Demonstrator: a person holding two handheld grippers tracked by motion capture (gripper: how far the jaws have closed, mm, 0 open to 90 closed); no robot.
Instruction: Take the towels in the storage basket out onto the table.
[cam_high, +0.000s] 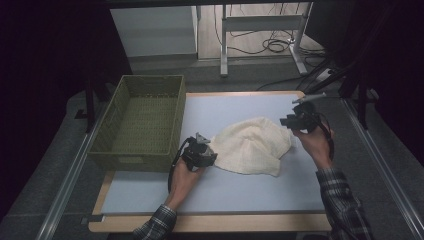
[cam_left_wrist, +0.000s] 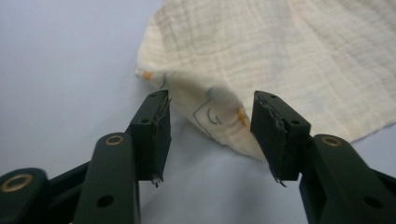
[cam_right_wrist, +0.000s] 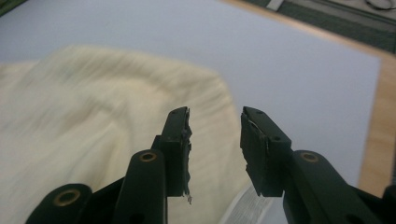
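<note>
Smooth pale-blue tabletop (cam_high: 240, 190) carries a crinkled cream muslin cloth (cam_high: 252, 145); left claw (cam_left_wrist: 210, 123) and right claw (cam_right_wrist: 215, 135) both gape, released.

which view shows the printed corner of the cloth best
The left gripper view: the cloth corner with its small print lies sharp between the open left tool. The high view shows the whole cloth small; the right gripper view blurs it.

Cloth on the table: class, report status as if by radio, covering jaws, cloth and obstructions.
Left gripper jaws open, straddling a cloth corner, no pinch. Right gripper jaws open, above the cloth's far edge, holding nothing. Cloth crumpled on the mat. Basket to the left, well apart.
</note>
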